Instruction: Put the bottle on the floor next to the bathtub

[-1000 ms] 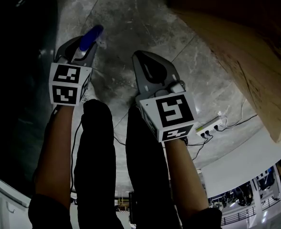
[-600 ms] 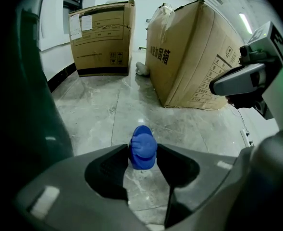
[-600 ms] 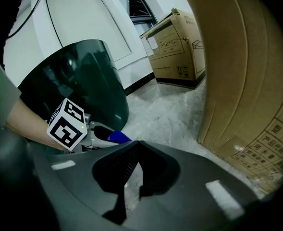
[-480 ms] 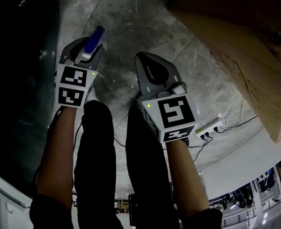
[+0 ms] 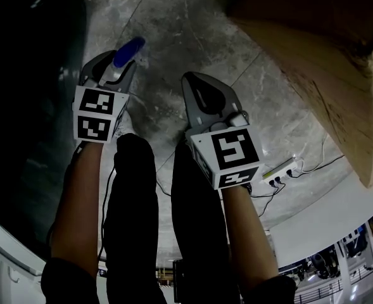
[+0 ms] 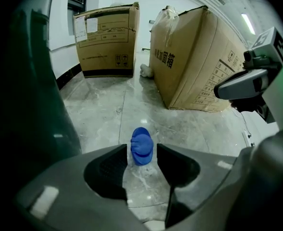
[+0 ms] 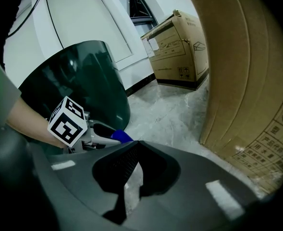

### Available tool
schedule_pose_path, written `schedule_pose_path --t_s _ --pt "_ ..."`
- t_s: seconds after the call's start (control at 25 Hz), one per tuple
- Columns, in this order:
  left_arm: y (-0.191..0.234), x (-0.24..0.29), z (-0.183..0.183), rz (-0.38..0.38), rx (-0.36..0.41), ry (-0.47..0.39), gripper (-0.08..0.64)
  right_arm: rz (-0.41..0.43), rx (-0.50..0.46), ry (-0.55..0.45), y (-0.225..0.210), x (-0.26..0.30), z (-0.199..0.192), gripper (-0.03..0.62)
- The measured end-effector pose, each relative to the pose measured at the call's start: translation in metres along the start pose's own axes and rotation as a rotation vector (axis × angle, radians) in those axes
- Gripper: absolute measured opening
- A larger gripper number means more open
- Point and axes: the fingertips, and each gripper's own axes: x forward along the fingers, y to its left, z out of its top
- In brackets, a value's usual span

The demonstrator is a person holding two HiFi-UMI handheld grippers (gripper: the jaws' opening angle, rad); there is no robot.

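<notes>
1. The dark bathtub (image 5: 34, 75) was cut off at the left.
2. The right tool (image 7: 137, 143) was closed, nothing held.
3. The left tool (image 6: 142, 154) was clamped on the bottle (image 5: 129, 50) beside the bathtub; only its blue cap was made out.

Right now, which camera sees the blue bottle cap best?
The left gripper view: the blue bottle cap sits whole between the tips of the left claw. The head view shows it poking out beyond that claw; the right gripper view catches only a blue sliver.
</notes>
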Motion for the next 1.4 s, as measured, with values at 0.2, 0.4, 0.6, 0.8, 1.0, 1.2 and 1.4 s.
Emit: schedule_pose_path --t_s 0.2,0.4,0.6,0.8,1.0,1.2,1.4 --pt "0.012 -0.011 0.007 0.015 0.000 -0.015 0.191 0.000 -0.018 -0.017 0.008 -0.002 0.016 0.025" --pt "0.008 -0.032 0.026 0.005 0.001 -0.044 0.192 -0.011 -0.032 -0.033 0.017 -0.015 0.038 0.025" --pt "-0.003 -0.070 0.057 -0.005 0.012 -0.085 0.192 -0.015 -0.049 -0.065 0.035 -0.040 0.074 0.025" --pt "-0.016 -0.125 0.098 0.004 0.006 -0.156 0.140 -0.034 -0.049 -0.110 0.057 -0.077 0.112 0.025" --pt "-0.022 -0.183 0.138 0.028 0.016 -0.230 0.001 -0.041 -0.051 -0.185 0.083 -0.115 0.157 0.023" --pt "-0.028 -0.254 0.173 0.043 0.017 -0.297 0.001 -0.054 -0.073 -0.263 0.111 -0.167 0.201 0.023" --pt "-0.032 -0.328 0.217 0.069 0.038 -0.380 0.001 -0.076 -0.088 -0.352 0.131 -0.225 0.254 0.023"
